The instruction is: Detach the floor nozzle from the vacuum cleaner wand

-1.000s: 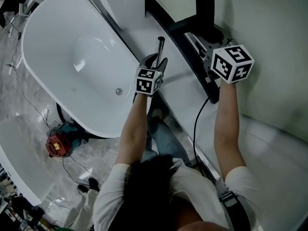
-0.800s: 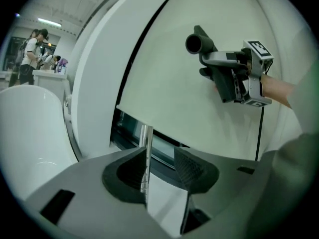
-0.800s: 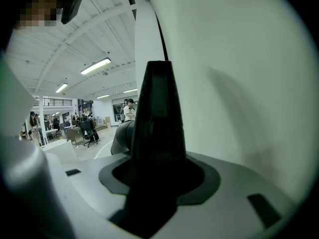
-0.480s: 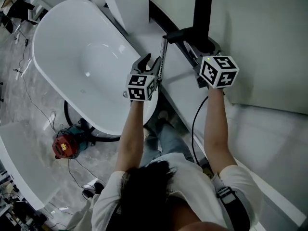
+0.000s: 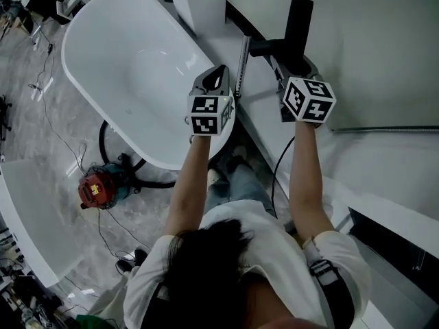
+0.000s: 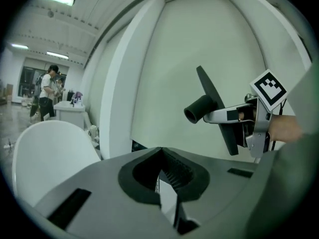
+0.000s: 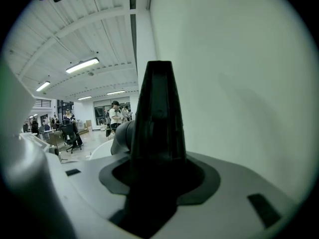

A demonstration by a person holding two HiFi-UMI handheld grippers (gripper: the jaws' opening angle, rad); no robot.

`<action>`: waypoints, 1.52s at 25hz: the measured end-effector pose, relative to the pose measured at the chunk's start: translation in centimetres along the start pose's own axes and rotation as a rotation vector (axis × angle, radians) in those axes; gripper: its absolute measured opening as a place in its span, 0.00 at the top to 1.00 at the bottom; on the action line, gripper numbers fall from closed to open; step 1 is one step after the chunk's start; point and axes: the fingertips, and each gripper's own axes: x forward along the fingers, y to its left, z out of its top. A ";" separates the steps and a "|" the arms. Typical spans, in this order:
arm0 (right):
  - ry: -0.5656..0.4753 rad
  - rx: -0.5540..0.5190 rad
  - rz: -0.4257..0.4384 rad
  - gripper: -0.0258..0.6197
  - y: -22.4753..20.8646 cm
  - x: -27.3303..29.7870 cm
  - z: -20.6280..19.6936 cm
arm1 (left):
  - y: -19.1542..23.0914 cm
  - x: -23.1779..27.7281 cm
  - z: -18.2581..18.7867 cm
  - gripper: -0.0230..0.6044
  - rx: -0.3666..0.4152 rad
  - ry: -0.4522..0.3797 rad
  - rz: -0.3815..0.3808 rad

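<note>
Black floor nozzle [image 5: 300, 22] upright in air (neck socket empty), detached, near slim metal wand [image 5: 241, 64].

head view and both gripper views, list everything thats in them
bathtub: 1, white, upper left of head view
vacuum cleaner body: 1, red, on the floor left of the person
hose: 1, black, on the floor by the bathtub
wand: 1, metal, just right of the left gripper, not in the nozzle's neck
floor nozzle: 1, black, raised before the pale wall
cable: 1, black, beside the right forearm
people: at least two, far background
ceiling lights: several, white strips
left gripper: 1, grey, jaws just closed, nothing seen between them
right gripper: 1, grey, shut on the floor nozzle
forearms: 2, bare, behind the grippers
</note>
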 end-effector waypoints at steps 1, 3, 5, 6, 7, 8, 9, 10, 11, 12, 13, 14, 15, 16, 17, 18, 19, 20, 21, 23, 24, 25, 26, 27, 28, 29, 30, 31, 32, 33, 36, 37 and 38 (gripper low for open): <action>0.004 -0.007 -0.006 0.62 0.6 -1.0 -0.5 | -0.3 -1.0 0.0 0.96 0.009 0.004 0.008; 0.005 -0.026 -0.014 0.62 2.2 -2.9 -1.4 | -0.8 -3.4 -0.1 0.96 0.001 0.005 0.024; -0.010 -0.023 -0.007 0.62 4.4 -4.1 -2.0 | -0.7 -5.9 0.5 0.96 0.010 -0.007 0.042; -0.017 -0.012 -0.003 0.62 5.4 -4.6 -2.3 | -0.7 -7.0 0.8 0.96 0.025 -0.010 0.050; -0.016 -0.003 -0.004 0.62 6.0 -5.3 -2.7 | -1.0 -7.9 1.0 0.96 0.033 -0.008 0.052; -0.011 0.000 -0.009 0.62 6.3 -6.2 -3.1 | -1.6 -8.5 1.1 0.96 0.030 -0.007 0.048; -0.007 -0.003 -0.015 0.62 6.3 -7.1 -3.3 | -2.3 -8.8 1.3 0.96 0.018 -0.010 0.040; -0.005 -0.006 -0.019 0.62 6.5 -7.6 -3.5 | -2.8 -9.1 1.4 0.96 0.005 -0.016 0.031; -0.005 -0.008 -0.019 0.62 6.9 -8.0 -3.8 | -3.0 -9.5 1.6 0.96 -0.006 -0.022 0.026; -0.004 -0.011 -0.019 0.62 7.3 -8.3 -4.1 | -3.0 -9.9 1.6 0.96 -0.013 -0.024 0.025; -0.001 -0.019 -0.022 0.62 7.7 -8.6 -4.4 | -3.0 -10.3 1.4 0.96 -0.019 -0.021 0.026; 0.004 -0.029 -0.028 0.62 8.0 -9.0 -4.8 | -3.1 -10.7 1.2 0.96 -0.024 -0.016 0.028; 0.005 -0.035 -0.036 0.62 8.2 -9.6 -5.1 | -3.3 -11.2 0.9 0.96 -0.027 -0.014 0.028; 0.003 -0.035 -0.045 0.62 8.2 -10.2 -5.4 | -3.6 -11.7 0.6 0.96 -0.026 -0.014 0.026; -0.004 -0.025 -0.052 0.62 8.2 -10.9 -5.7 | -3.9 -12.1 0.3 0.96 -0.020 -0.019 0.023; -0.013 -0.009 -0.058 0.62 8.2 -11.5 -5.8 | -4.2 -12.5 0.1 0.96 -0.012 -0.025 0.021; -0.023 0.008 -0.064 0.62 8.3 -11.8 -5.8 | -4.2 -12.8 0.1 0.96 -0.005 -0.030 0.020; -0.031 0.016 -0.072 0.62 8.5 -12.0 -5.8 | -4.0 -13.2 0.2 0.96 -0.002 -0.032 0.021; -0.034 0.018 -0.079 0.62 8.9 -12.1 -5.8 | -3.7 -13.7 0.3 0.96 -0.002 -0.031 0.022; -0.030 0.008 -0.083 0.62 9.6 -12.2 -6.3 | -3.3 -14.4 0.2 0.96 -0.008 -0.032 0.027; -0.026 -0.007 -0.086 0.62 9.8 -12.3 -6.5 | -3.1 -14.6 0.2 0.96 -0.015 -0.034 0.029; -0.021 -0.027 -0.093 0.62 10.1 -12.4 -6.7 | -3.1 -14.7 0.2 0.96 -0.023 -0.036 0.029; -0.018 -0.045 -0.100 0.62 10.3 -12.5 -7.0 | -3.2 -14.9 0.2 0.96 -0.026 -0.040 0.028; -0.016 -0.056 -0.103 0.62 10.6 -12.6 -7.2 | -3.3 -15.1 0.3 0.96 -0.023 -0.045 0.025; -0.015 -0.059 -0.102 0.62 10.8 -12.7 -7.5 | -3.5 -15.3 0.3 0.96 -0.015 -0.051 0.023; -0.013 -0.057 -0.099 0.62 11.0 -12.8 -7.8 | -3.7 -15.4 0.2 0.96 -0.007 -0.056 0.022; -0.010 -0.055 -0.099 0.62 11.1 -12.9 -8.1 | -3.9 -15.5 0.0 0.96 -0.004 -0.057 0.020; -0.008 -0.054 -0.099 0.62 11.1 -13.0 -8.3 | -4.1 -15.5 -0.3 0.96 -0.007 -0.057 0.019; -0.007 -0.057 -0.099 0.62 11.1 -13.2 -8.5 | -4.3 -15.5 -0.5 0.96 -0.011 -0.057 0.019; -0.009 -0.062 -0.098 0.62 11.0 -13.3 -8.5 | -4.5 -15.4 -0.6 0.96 -0.015 -0.056 0.018; -0.023 -0.075 -0.098 0.62 11.3 -13.2 -8.3 | -4.6 -15.2 -0.8 0.96 -0.017 -0.057 0.011; -0.026 -0.077 -0.100 0.62 11.5 -13.1 -8.2 | -4.5 -15.2 -0.8 0.96 -0.014 -0.059 0.010; -0.028 -0.081 -0.101 0.62 11.6 -13.1 -8.2 | -4.3 -15.3 -0.9 0.96 -0.010 -0.061 0.012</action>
